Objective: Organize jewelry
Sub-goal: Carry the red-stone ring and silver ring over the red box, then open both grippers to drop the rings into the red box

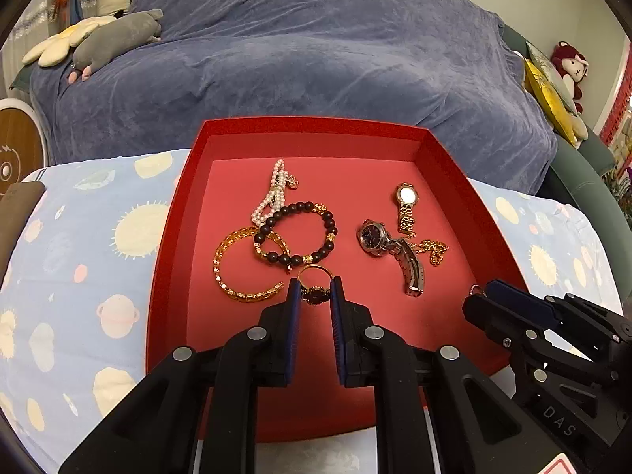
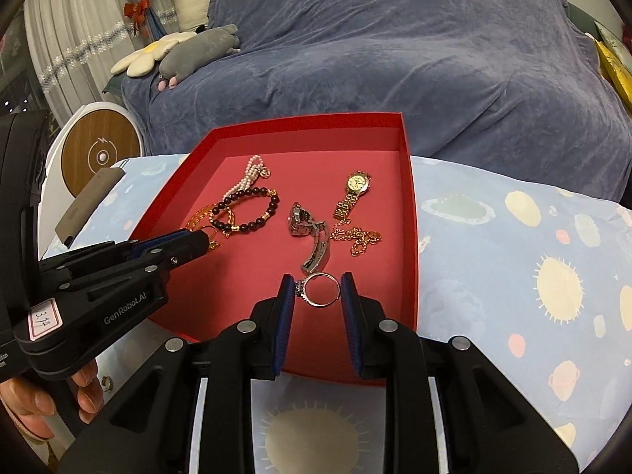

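A red tray [image 1: 237, 130] [image 2: 410, 213] holds the jewelry. My left gripper [image 1: 315, 290] is shut on a gold ring with a dark stone [image 1: 314, 294], low over the tray floor. My right gripper [image 2: 318, 289] is shut on a silver ring [image 2: 320, 290] near the tray's front right; it shows at the right in the left wrist view [image 1: 480, 290]. In the tray lie a pearl strand [image 1: 272, 193], a dark bead bracelet [image 1: 296, 233], a gold bangle [image 1: 237, 272], a silver watch [image 1: 385, 245], a gold watch [image 1: 407, 209] and a gold chain [image 1: 432, 251].
The tray rests on a light blue cloth with suns and planets [image 1: 98, 237] [image 2: 533, 260]. Behind is a sofa under a blue-grey blanket [image 1: 316, 51] with plush toys [image 1: 114, 39]. A white round device with a wooden face [image 2: 98, 154] stands at the left.
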The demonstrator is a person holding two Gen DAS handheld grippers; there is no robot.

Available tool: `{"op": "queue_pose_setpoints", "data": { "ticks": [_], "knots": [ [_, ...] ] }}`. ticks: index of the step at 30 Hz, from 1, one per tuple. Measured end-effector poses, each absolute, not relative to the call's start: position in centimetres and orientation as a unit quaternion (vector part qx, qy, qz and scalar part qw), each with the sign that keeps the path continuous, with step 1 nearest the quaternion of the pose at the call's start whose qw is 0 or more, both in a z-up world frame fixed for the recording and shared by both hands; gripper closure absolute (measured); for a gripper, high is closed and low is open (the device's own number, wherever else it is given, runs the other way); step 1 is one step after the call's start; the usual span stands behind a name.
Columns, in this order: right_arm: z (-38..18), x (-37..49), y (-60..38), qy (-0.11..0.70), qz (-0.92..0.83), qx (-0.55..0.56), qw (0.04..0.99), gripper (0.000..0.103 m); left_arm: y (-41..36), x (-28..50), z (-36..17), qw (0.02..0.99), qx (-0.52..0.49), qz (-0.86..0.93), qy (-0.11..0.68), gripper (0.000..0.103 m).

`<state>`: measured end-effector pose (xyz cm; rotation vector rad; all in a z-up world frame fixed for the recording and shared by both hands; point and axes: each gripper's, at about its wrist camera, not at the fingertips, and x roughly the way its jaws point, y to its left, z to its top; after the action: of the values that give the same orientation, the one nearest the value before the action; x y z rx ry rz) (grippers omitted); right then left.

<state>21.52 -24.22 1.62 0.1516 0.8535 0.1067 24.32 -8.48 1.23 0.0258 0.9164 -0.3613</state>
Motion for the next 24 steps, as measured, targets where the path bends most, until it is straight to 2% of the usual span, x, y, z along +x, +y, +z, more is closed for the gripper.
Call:
{"op": "queue_pose_setpoints", "data": {
  "ticks": [2,5,8,17,24],
  "knots": [
    [1.5,21.7,-24.3,0.411,0.051,0.073,0.907,0.079,-8.6,24.7,0.8,0.877,0.008,-0.174,0.447,0.091],
    [1.8,21.6,-24.7,0.405,0.045,0.074,0.910,0.072,-8.6,25.0,0.9,0.876,0.000,-0.173,0.450,0.087],
    [3.1,21.1,-25.3,0.394,0.042,0.084,0.914,0.072,-8.0,24.8,1.8,0.882,0.000,-0.167,0.441,0.077],
    [8.3,15.0,-26.1,0.369,0.044,0.099,0.923,0.067,-3.3,21.4,6.7,0.899,-0.043,-0.144,0.412,0.074],
    [6.0,8.4,-25.3,0.395,0.054,0.106,0.911,0.067,0.2,15.6,6.6,0.902,-0.035,-0.114,0.415,0.072]
  ]
}}
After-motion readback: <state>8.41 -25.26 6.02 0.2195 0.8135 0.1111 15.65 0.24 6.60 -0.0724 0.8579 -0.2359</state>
